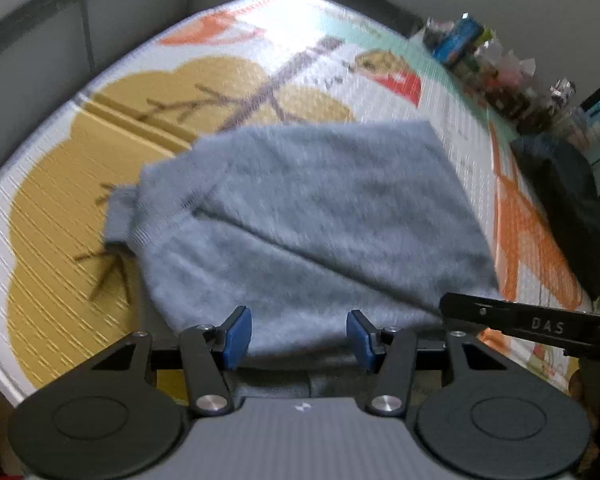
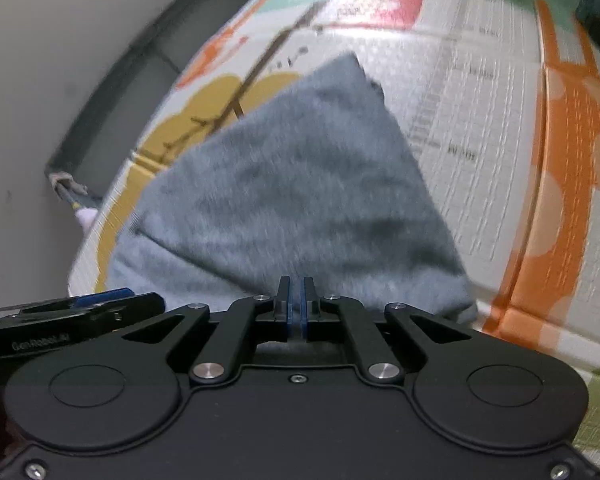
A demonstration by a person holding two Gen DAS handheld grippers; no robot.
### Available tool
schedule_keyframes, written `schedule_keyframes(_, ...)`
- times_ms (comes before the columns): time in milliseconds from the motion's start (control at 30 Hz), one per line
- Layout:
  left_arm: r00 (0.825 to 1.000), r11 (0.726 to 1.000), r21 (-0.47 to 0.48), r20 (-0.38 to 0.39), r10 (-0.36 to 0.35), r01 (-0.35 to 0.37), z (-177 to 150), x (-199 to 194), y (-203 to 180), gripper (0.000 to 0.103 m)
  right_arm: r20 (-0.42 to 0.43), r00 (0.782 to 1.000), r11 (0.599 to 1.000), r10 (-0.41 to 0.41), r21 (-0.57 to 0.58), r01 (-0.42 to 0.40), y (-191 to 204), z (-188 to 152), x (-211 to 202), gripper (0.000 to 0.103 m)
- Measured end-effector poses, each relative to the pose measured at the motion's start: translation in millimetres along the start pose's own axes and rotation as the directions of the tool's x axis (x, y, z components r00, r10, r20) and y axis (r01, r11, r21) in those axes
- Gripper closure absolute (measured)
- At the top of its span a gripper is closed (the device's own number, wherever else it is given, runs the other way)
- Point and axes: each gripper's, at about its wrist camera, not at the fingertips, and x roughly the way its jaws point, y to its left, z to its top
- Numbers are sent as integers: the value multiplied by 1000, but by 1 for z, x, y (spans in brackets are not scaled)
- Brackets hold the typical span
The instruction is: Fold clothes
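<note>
The grey sweater (image 1: 300, 216) lies folded on the patterned mat (image 1: 80, 184), near its middle. My left gripper (image 1: 299, 338) stands parted above the sweater's near hem, gripping nothing. My right gripper (image 2: 297, 304) is closed, nothing visible between the pads.

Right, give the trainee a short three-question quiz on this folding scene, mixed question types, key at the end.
1. True or false: the left gripper has its blue pads spread apart.
2. The grey sweater lies on: A) a printed play mat B) a wooden table C) a chair.
3. Fill in: the right gripper's pads stand almost ____.

Key: 1 true; 2 A; 3 together. Whether the right pads pinch any sweater fabric cannot be told from these views.
</note>
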Motion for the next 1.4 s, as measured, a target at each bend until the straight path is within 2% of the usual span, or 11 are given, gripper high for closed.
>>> schedule_keyframes(333,993,986,124,22,114,-116,-12,13,-21,48,-23,999,999,-39,-14,38,-4,-12,26,103)
schedule_keyframes(600,988,976,148,24,155,-157,-13,12,-24,47,-35,999,998,2,56,0,-22,-15,23,103)
schedule_keyframes(733,979,968,148,15,203,-203,-10,4,-29,47,-70,997,995,-37,91,43,-18,-15,15,102)
schedule_keyframes(800,971,959,157,30,235,-237,-8,-5,-33,43,-44,997,995,-65,67,68,-8,-16,2,96)
schedule_keyframes(867,968,955,156,48,246,-250,-7,-15,-35,37,-5,997,996,-80,47,80,2,-17,-14,74)
schedule_keyframes(933,969,959,141,60,241,-248,-6,-27,-35,34,44,996,997,-77,31,75,12,-15,-32,57)
schedule_keyframes(1033,970,965,109,73,232,-239,-6,-43,-33,25,103,992,997,-77,-16,79,28,-13,-56,55)
schedule_keyframes(1167,969,968,70,85,234,-240,-8,-60,-31,19,135,987,992,-89,-75,100,48,-14,-75,33)
schedule_keyframes(1200,968,968,60,85,238,-243,-9,-63,-29,19,140,985,990,-96,-91,110,52,-16,-77,32)
schedule_keyframes(1333,962,962,54,72,263,-267,-15,-69,-29,13,111,985,982,-131,-120,144,64,-30,-77,22)
schedule_keyframes(1400,958,957,62,67,281,-285,-20,-70,-30,12,78,988,981,-134,-129,143,67,-37,-72,22)
